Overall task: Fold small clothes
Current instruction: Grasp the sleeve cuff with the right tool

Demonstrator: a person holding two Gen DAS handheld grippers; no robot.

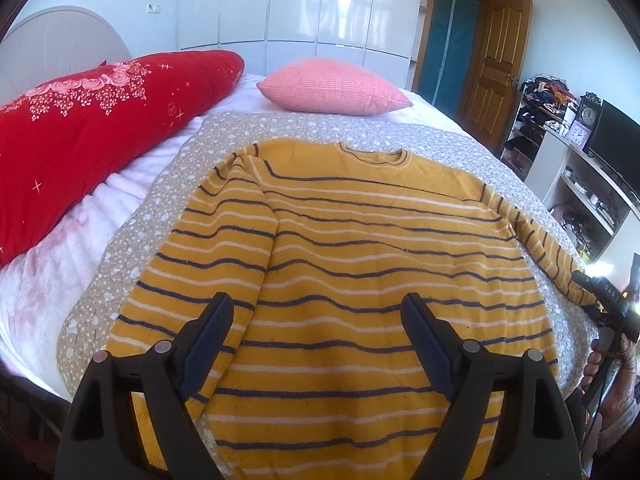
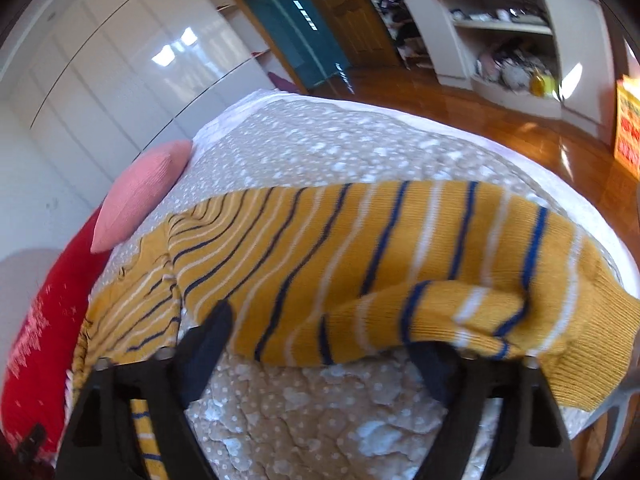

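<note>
Left gripper (image 1: 318,316) spread above sweater (image 1: 360,248) | right gripper (image 2: 320,328) spread, sleeve (image 2: 400,280) draped | pink pillow (image 1: 334,86) beyond

— What sort of place is this?
— A home bedroom: a bed (image 1: 48,280) with a red pillow (image 1: 92,136) upper left, glossy white wardrobe (image 1: 280,4) behind, wooden door (image 1: 496,68) and cluttered shelves (image 1: 576,184) at right.

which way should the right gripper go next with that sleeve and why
Probably across, onto the sweater's body. The left sleeve already lies folded over the sweater, while the right sleeve is still out at the side by the right gripper. Whether its open fingers actually hold it is unclear.
</note>
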